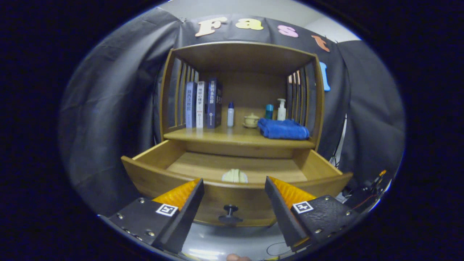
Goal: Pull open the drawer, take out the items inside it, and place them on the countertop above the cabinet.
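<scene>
The wooden drawer (319, 165) of the cabinet stands pulled out toward me, its curved front panel carrying a dark round knob (230, 209). Inside it, close behind the front panel, lies a pale cream item (235, 176), partly hidden by the panel. My gripper (233, 185) is open, its two fingers spread wide on either side of the knob, in front of the drawer front, with nothing between them. The countertop (217, 136) sits just above the drawer.
On the countertop stand three books (203, 104), a small white bottle (230, 114), a lidded cup (251, 120), a teal bottle (269, 111), a pump bottle (281, 109) and a folded blue towel (283, 129). Slatted side walls and a wooden top enclose this shelf.
</scene>
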Demonstrator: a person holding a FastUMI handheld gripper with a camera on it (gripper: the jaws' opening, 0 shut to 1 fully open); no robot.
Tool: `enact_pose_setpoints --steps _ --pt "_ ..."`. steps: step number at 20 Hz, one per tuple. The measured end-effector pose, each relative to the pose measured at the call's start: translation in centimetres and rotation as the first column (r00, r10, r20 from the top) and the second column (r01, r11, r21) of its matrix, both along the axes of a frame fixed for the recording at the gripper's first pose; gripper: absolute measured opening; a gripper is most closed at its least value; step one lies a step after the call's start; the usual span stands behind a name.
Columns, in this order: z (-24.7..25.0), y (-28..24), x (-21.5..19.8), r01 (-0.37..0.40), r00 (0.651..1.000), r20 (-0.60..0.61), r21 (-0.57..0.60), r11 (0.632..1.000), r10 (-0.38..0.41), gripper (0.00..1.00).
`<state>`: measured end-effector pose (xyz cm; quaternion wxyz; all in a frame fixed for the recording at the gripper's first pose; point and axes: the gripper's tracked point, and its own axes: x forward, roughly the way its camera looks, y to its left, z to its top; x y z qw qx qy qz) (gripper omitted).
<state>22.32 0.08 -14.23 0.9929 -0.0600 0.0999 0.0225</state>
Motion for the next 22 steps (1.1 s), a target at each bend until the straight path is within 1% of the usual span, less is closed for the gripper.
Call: enact_pose_setpoints --steps 3,7,10,12,14,16,17,18,19,20,22 --pt "3.2 1.1 1.4 -0.027 0.999 0.035 -0.009 1.0 0.027 0.99" --pt "5.1 2.6 3.9 -0.051 0.998 0.035 -0.046 0.998 0.053 0.99" --pt "5.3 4.6 6.8 -0.105 0.994 -0.014 -0.074 0.992 0.104 0.99" --pt "3.3 5.0 8.6 -0.133 0.987 -0.109 -0.108 0.985 0.121 0.99" --pt "0.6 4.9 9.9 -0.149 0.966 -0.23 -0.134 0.98 0.116 0.99" --pt "-2.2 4.1 11.0 -0.133 0.938 -0.337 -0.145 0.981 0.077 1.0" --pt "-3.6 3.5 11.7 -0.12 0.922 -0.382 -0.148 0.982 0.055 0.98" --pt "-4.8 3.3 12.2 -0.116 0.899 -0.435 -0.131 0.985 0.048 0.96" --pt "-5.8 2.9 12.5 -0.105 0.881 -0.471 -0.121 0.987 0.036 0.94" --pt "-6.5 2.6 12.7 -0.095 0.867 -0.497 -0.114 0.989 0.026 0.94" --pt "-7.1 1.8 13.3 -0.069 0.851 -0.524 -0.119 0.991 -0.004 0.94"
